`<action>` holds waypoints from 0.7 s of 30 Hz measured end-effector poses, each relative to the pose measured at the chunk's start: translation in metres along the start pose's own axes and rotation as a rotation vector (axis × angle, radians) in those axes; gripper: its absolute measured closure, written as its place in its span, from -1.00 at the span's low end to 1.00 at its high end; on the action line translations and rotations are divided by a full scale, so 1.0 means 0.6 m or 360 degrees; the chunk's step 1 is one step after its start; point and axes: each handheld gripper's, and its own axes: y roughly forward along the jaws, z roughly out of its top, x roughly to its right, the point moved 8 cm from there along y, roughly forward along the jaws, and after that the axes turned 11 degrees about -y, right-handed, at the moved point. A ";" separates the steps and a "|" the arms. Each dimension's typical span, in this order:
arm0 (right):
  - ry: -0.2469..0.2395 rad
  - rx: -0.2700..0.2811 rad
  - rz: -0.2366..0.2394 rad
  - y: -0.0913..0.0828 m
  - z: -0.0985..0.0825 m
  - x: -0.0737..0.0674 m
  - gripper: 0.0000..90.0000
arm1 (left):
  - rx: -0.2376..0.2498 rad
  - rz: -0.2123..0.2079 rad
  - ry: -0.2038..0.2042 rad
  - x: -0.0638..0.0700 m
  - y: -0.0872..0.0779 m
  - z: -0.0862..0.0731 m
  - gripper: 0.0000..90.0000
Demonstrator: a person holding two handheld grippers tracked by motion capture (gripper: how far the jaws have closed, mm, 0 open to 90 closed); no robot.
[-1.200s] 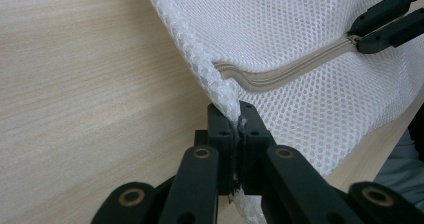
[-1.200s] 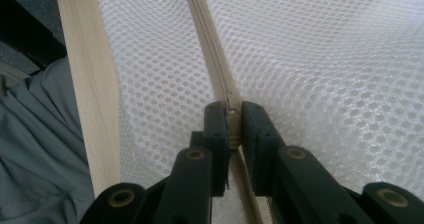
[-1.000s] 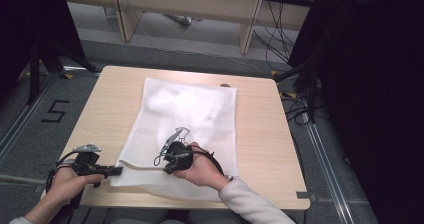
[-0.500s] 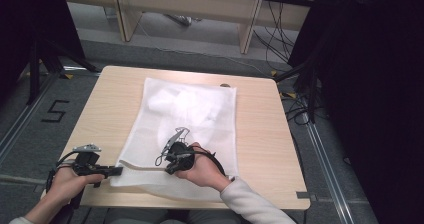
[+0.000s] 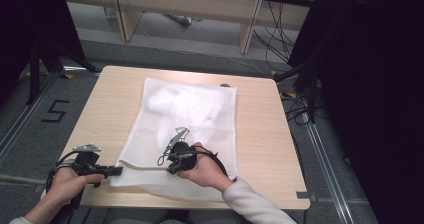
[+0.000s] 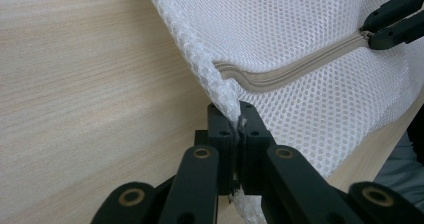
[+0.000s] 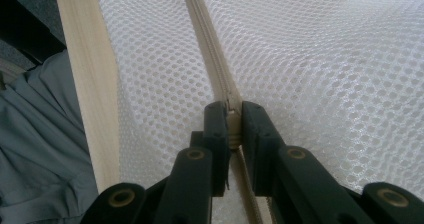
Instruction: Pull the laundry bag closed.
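A white mesh laundry bag (image 5: 210, 134) lies flat on the wooden table (image 5: 260, 134), with white cloth (image 5: 172, 104) bunched inside at its far end. My left gripper (image 5: 118, 170) is shut on the bag's near left edge (image 6: 227, 101), pinching the mesh between its jaws (image 6: 238, 126). A beige zipper (image 6: 295, 69) runs along the bag's near side. My right gripper (image 5: 171, 167) is shut on the zipper's slider (image 7: 233, 120), with the zipper tape (image 7: 202, 34) running straight ahead of its jaws. The right gripper's tips (image 6: 395, 19) also appear at the top right of the left gripper view.
The table's near edge (image 7: 85, 84) lies just beside the bag, with grey trousers (image 7: 40, 149) below it. Bare wood (image 6: 90, 84) stretches left of the bag. Black stands and cables (image 5: 305, 79) crowd the floor at the right.
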 end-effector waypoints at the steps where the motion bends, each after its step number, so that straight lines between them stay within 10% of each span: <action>1: -0.0001 -0.0005 -0.0006 0.000 0.000 0.001 0.83 | 0.0020 -0.0001 -0.0008 0.001 0.001 0.001 0.92; 21: 0.0008 -0.0010 -0.0013 -0.011 -0.011 0.005 0.83 | 0.0026 0.0001 -0.0010 0.001 0.002 0.001 0.92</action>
